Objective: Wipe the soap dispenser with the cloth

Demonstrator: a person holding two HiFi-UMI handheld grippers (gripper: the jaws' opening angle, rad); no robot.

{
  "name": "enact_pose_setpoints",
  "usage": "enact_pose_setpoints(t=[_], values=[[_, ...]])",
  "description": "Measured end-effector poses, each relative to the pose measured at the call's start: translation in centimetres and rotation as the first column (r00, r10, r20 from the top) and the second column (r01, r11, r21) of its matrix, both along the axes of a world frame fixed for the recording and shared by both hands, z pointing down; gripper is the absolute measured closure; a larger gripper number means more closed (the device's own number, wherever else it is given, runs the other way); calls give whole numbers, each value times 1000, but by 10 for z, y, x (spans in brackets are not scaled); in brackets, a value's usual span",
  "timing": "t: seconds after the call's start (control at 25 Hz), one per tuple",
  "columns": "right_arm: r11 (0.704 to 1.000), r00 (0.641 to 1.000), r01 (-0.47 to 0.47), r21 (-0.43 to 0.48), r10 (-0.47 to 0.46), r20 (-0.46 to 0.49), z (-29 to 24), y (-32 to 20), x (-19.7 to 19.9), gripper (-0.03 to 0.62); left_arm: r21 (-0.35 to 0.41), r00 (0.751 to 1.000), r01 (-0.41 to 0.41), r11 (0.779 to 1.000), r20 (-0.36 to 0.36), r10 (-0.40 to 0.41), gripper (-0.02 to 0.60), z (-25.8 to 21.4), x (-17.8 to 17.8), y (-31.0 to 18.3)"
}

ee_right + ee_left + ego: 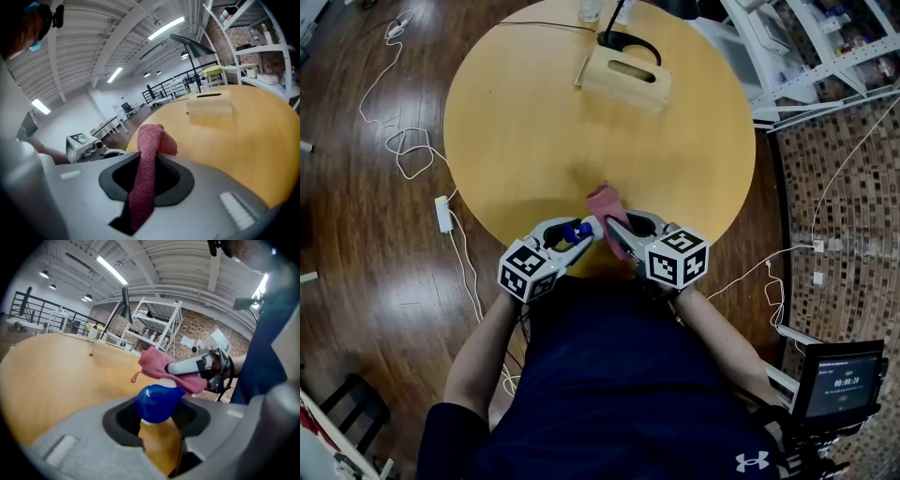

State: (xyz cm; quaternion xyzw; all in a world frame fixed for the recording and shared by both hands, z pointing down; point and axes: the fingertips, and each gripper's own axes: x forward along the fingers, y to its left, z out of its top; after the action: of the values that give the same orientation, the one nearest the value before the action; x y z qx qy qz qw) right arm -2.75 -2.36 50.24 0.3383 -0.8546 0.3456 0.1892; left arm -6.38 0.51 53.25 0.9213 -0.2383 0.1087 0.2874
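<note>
My left gripper (579,236) is shut on the soap dispenser (578,230), a small bottle with a blue pump head (157,401) and an amber body (160,446), held just above the near edge of the round table. My right gripper (617,228) is shut on a pink cloth (605,201), which runs as a rolled strip between its jaws (143,178). In the left gripper view the cloth (158,364) drapes over the right gripper's finger (192,365) and lies right behind the pump head, touching or almost touching it. Both grippers' tips meet in front of my body.
The round wooden table (525,131) carries a wooden box with a slot (626,77) and a black lamp base (626,41) at its far side. White cables (411,150) and a power strip (443,214) lie on the floor at left. White shelving (825,56) stands at right.
</note>
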Motion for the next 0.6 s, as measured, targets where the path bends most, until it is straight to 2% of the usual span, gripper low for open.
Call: enact_pose_setpoints(t=[0.12,0.24,0.4,0.48,0.6], values=[[995,995,-87,-44,85,-58,23,0,34,524,-37,1000,9,999,-6,-9,417,0,-1,5],[979,982,-181,-91,174,-74,41,0,69,525,-54,1000,11,998,-13,-11,417,2,-1,10],[964,959,-239,-117,215,-182,49,0,92,523,-88,1000,6,996,-6,-6,420,5,-1,13],[977,967,-195,-90,177,-181,34,-1,77,523,-120,1000,16,993,-7,-16,420,6,-4,13],[1000,994,1,-7,-1,-112,2,6,18,523,-143,999,35,989,-19,-38,422,6,-7,10]])
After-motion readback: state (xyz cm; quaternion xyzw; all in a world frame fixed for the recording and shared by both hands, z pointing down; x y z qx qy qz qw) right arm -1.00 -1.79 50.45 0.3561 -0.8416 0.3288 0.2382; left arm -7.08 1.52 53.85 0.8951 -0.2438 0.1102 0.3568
